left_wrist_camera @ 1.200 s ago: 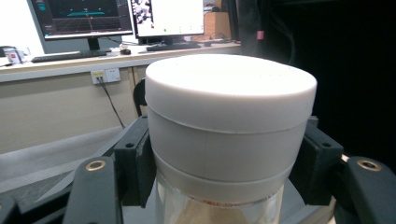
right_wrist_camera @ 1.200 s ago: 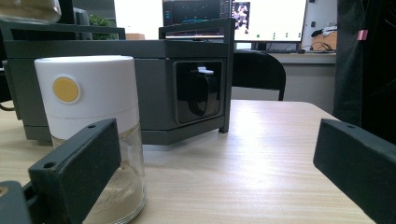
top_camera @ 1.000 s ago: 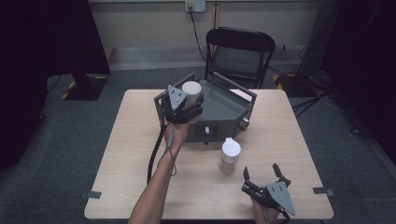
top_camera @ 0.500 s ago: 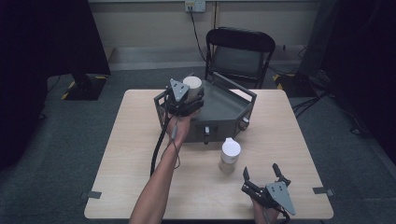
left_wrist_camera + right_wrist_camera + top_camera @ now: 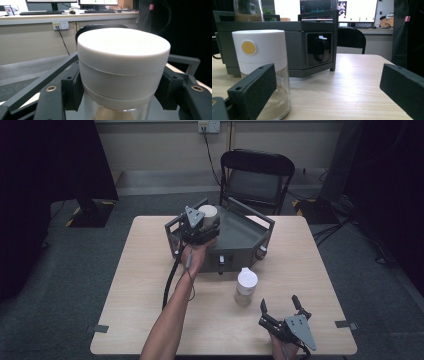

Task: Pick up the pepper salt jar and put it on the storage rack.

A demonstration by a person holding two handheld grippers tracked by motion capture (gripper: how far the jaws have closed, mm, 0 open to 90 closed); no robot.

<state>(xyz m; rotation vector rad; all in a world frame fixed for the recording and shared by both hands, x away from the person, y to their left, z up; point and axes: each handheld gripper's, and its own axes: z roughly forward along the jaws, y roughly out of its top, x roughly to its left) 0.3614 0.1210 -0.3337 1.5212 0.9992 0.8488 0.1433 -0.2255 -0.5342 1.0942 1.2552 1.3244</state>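
Carrying a white-lidded jar over the grey tray looks to be the step in hand: the left gripper has its jaws closed on the jar just below the lid, and in the left gripper view the black pads press both sides of the glass under the white cap. From the high view the jar sits toward ten o'clock of the tray, above its near-left rail; whether its base already rests on the tray floor or hangs just clear I cannot tell, since the hand covers it.

A second jar with pale powder stands on the table, just in front of the tray at about six o'clock from it. The right gripper rests at roughly five o'clock of that jar, jaws spread wide and empty; in its own view the jar stands at its left jaw.

Next likely calls for lowering the held jar squarely inside the rails, then releasing.
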